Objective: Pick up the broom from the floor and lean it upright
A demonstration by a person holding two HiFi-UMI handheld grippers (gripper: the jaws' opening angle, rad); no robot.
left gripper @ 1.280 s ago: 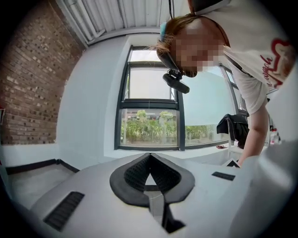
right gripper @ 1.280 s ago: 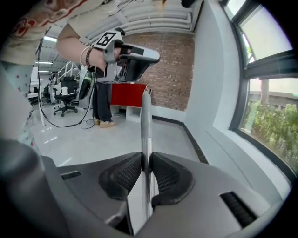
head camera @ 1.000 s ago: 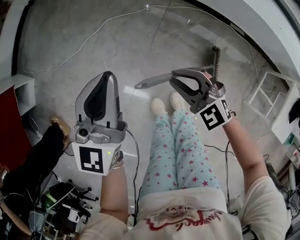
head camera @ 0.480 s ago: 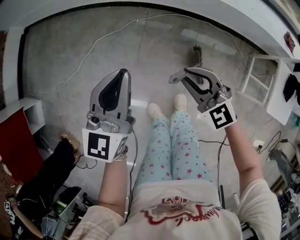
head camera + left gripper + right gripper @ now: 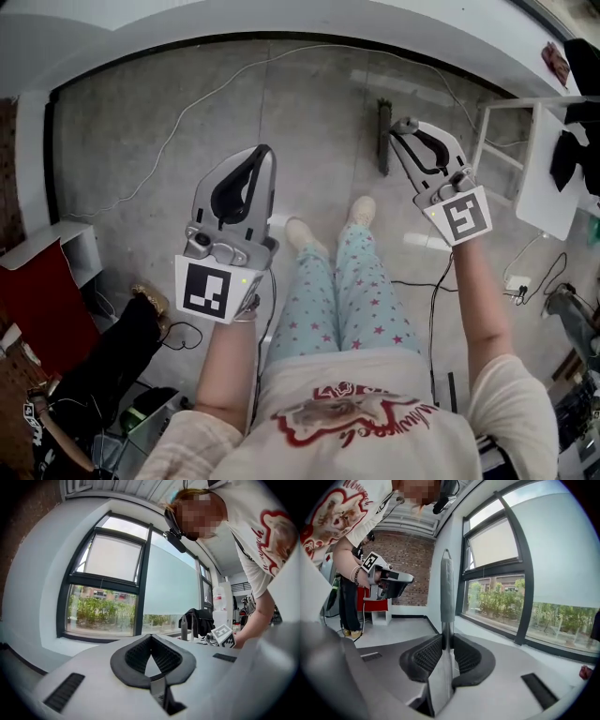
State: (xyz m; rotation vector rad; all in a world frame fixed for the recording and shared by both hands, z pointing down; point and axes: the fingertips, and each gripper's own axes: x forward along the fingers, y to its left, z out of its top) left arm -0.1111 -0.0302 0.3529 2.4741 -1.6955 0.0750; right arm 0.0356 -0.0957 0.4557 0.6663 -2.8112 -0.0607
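The broom is no longer slung nearly level across the person's front, as it was a second ago. Its handle now points almost straight up at the head camera, and the brush seems to sit on the floor close under the wall. Both hands have swung forward toward that wall, and the right gripper has rolled to stand the handle up. I judge the lifting done; what is left is to tip the handle against something and let go.

From above, the handle is so foreshortened that the grip is hard to read. The right gripper view settles it: the jaws are pinched on the handle, which rises straight between them in front of the window. Only the head view shows the brush end.

The left gripper hangs off to the side. Its own view shows the pads pressed together at the tips with nothing between them.
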